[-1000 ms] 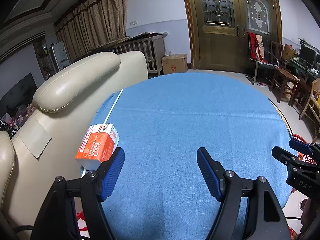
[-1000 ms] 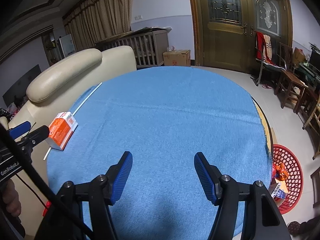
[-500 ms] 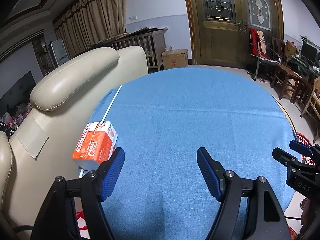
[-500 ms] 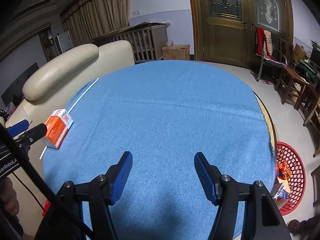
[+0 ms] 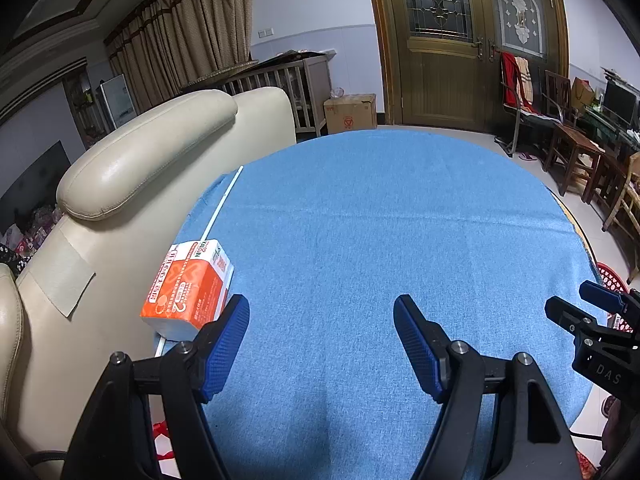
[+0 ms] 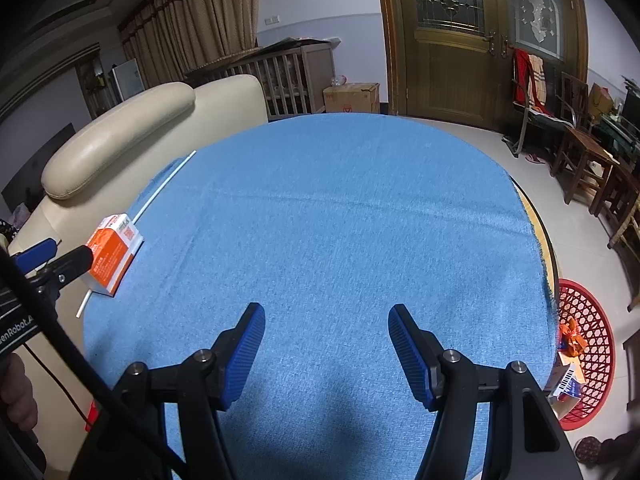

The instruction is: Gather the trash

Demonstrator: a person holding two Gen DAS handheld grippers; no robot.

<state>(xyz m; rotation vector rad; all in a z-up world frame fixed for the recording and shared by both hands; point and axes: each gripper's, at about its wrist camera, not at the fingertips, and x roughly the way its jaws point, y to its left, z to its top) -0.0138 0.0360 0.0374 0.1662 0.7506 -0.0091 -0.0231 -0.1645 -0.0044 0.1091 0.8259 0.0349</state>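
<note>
The orange-and-white carton [image 5: 188, 286] lies at the left edge of the blue-clothed worktop [image 5: 380, 220], on a thin white rod [image 5: 222, 204], just beyond the left claw [image 5: 320, 320]; that claw is released, nothing between its blue pads. This left wrist view shows the carton's print close up, beside a cream sofa [image 5: 140, 152].

The right wrist view shows the right claw [image 6: 326, 330] released over bare cloth, well apart from the carton, and alone shows the whole red basket [image 6: 588, 356] of wrappers on the floor right of the worktop.
</note>
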